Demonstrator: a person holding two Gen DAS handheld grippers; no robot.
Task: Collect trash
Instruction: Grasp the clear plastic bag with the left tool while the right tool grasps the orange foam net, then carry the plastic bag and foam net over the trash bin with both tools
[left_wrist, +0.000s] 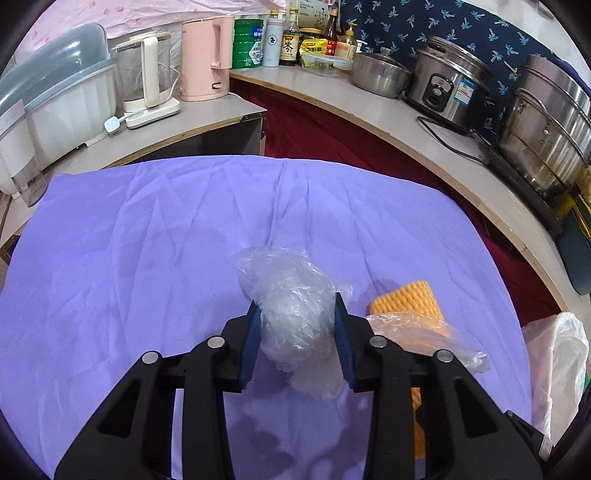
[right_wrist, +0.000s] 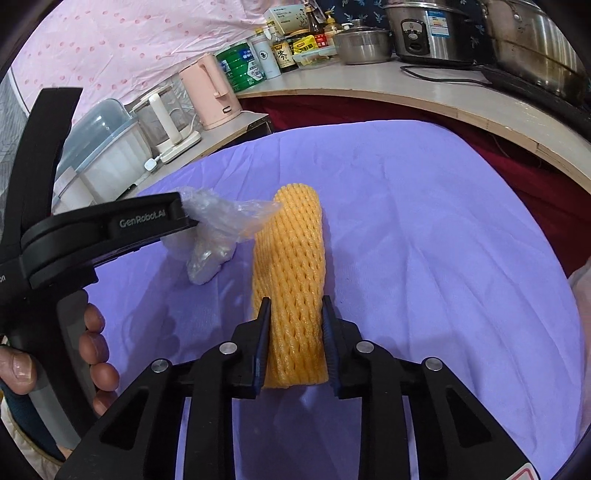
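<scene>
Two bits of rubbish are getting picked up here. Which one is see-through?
The crumpled plastic bag in the left gripper. The right gripper holds an opaque orange foam net.

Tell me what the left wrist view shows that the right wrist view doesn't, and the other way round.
Only the left wrist view: the left gripper head-on, its pads pressing the crumpled clear plastic bag, and a white bag at the right edge.
Only the right wrist view: the right gripper closed on the yellow foam net, and the hand holding the left gripper's handle.
Both: the plastic bag, the foam net, the purple cloth and the pink kettle.
</scene>
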